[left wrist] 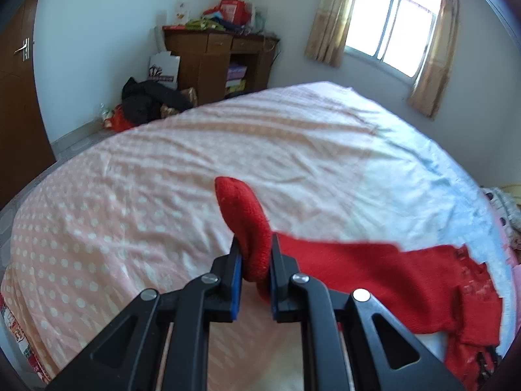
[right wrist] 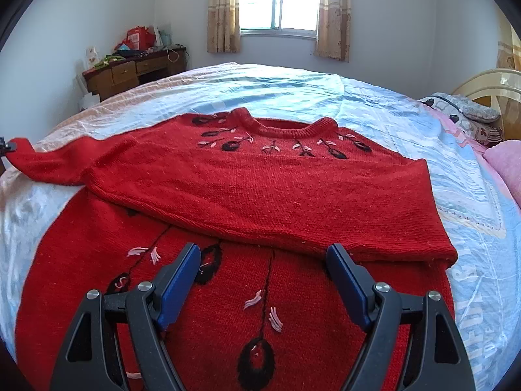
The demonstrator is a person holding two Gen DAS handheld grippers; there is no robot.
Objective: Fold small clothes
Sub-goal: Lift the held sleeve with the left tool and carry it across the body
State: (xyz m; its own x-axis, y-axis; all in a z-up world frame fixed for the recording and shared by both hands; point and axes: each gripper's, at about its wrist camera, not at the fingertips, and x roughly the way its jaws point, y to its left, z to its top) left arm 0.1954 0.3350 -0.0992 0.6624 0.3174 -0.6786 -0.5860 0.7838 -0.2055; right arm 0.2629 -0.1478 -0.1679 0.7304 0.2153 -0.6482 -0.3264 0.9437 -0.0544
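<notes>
A red knitted sweater (right wrist: pixel 260 179) with black and pink embroidery lies front up on the bed (right wrist: pixel 390 104), neckline toward the window. A wide band of its red knit lies folded across the chest. My left gripper (left wrist: pixel 255 244) is shut on the cuff of the left sleeve (left wrist: pixel 239 202), which sticks up between the blue pads, lifted off the sheet. The rest of that sleeve (left wrist: pixel 374 270) trails to the right. In the right wrist view the sleeve's end (right wrist: pixel 19 150) reaches the far left edge. My right gripper (right wrist: pixel 263 251) hovers open over the sweater's lower front, with nothing between its fingers.
The bed has a pink dotted sheet (left wrist: pixel 130 179) on one half and a pale blue one on the other. Pillows (right wrist: pixel 472 117) and a headboard are at the right. A cluttered wooden desk (left wrist: pixel 215 55), a dark clothes pile (left wrist: pixel 146 97), a door (left wrist: pixel 16 97) and a curtained window (right wrist: pixel 280 0) line the walls.
</notes>
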